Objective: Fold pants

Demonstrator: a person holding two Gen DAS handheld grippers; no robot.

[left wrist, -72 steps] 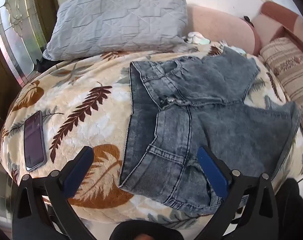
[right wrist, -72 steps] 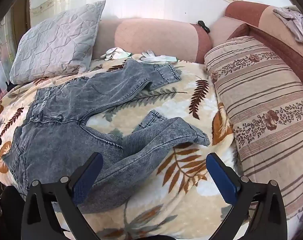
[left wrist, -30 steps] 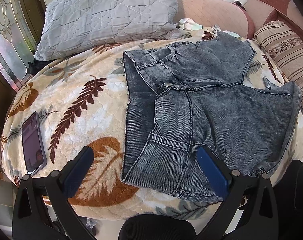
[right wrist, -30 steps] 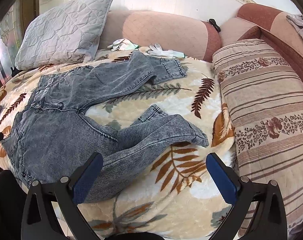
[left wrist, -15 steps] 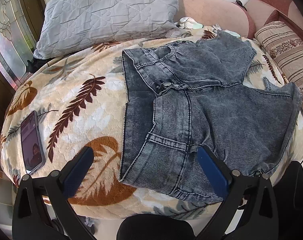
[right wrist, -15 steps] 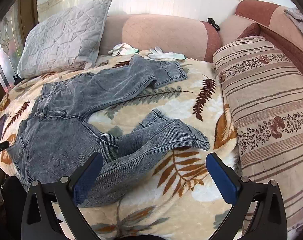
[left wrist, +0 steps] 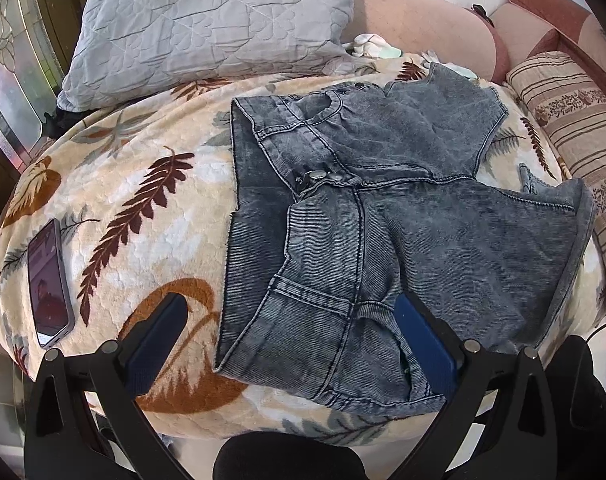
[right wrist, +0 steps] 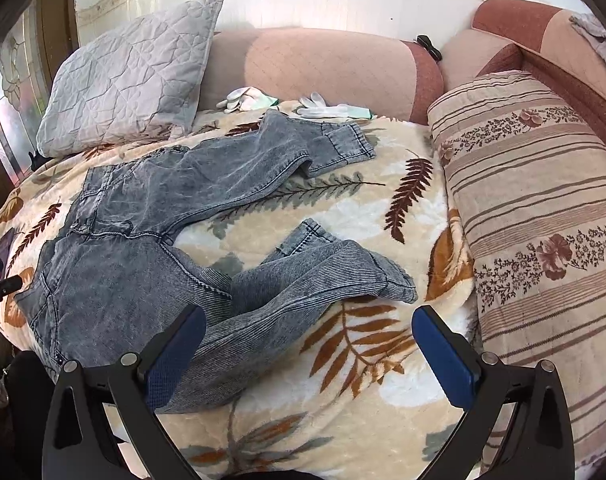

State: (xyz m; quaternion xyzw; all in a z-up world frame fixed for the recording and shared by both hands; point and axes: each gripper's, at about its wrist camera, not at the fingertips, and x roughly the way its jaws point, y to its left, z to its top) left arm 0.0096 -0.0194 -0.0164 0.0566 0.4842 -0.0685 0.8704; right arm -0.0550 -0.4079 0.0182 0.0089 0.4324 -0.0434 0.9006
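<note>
left gripper: blue-padded fingers spread wide, nothing between the pads. it hangs over the near edge of the bed, with the waistband corner of the pants seen between the two fingers; whether a pad touches the cloth cannot be told.

right gripper: fingers likewise spread wide and empty. the left pad overlaps the near pant leg in view, the right pad sits over bare blanket; contact cannot be told.

pants: grey-blue washed denim, lying unfolded on the leaf-print blanket. waistband toward the left side of the bed, front up, fly buttons showing in the left wrist view. legs run toward the right side and are splayed apart: the far leg reaches to the back of the bed, its cuff near the white gloves; the near leg is bent and rumpled, its cuff lying just short of the striped bolster. bare blanket shows between the two legs.

surroundings: blanket is cream with brown and grey-green fern leaves. a phone lies flat on it, screen up, well apart from the pants on the waistband side. a grey quilted pillow leans at the back left corner, against the pink padded headboard. the striped floral bolster runs along the right edge of the bed. a second pair of gloves lies by the pillow's foot. patterned glass panel at far left.
</note>
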